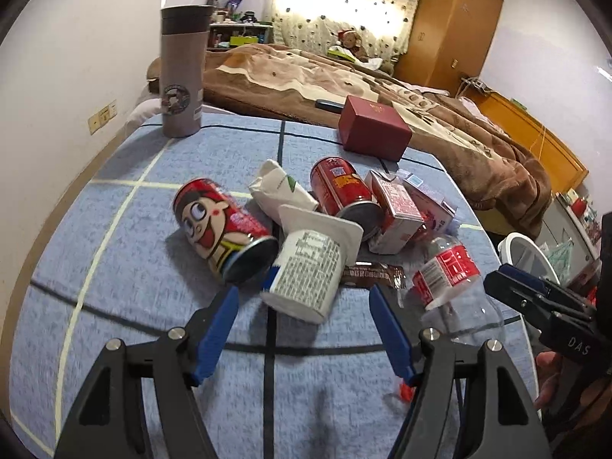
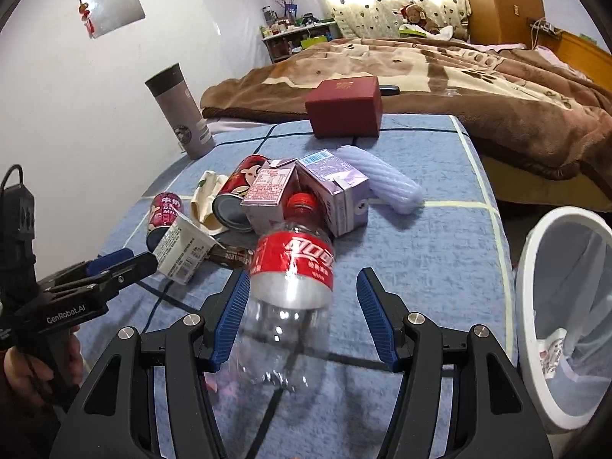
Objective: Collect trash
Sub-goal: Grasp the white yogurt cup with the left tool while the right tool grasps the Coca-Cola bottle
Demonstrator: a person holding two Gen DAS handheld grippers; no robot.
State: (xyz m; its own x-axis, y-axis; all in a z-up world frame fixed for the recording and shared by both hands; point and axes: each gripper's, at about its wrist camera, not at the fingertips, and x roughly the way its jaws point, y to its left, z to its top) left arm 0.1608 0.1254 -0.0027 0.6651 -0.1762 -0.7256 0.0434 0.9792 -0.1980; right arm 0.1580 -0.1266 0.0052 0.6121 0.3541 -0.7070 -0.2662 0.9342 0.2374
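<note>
Though one carton already lies in the white bin off the tabletop's right edge, the pile near its middle remains: right tool gapes around the cola bottle, left tool open, empty, before the yogurt cup.

left hand-held gripper: black angular frame, blue ribbed fingers, round silver screws, white "genrobot.ai" lettering, black cable at the rear. right hand-held gripper: same build, partial "das" marking. bare-skinned hand on the left grip.
</note>
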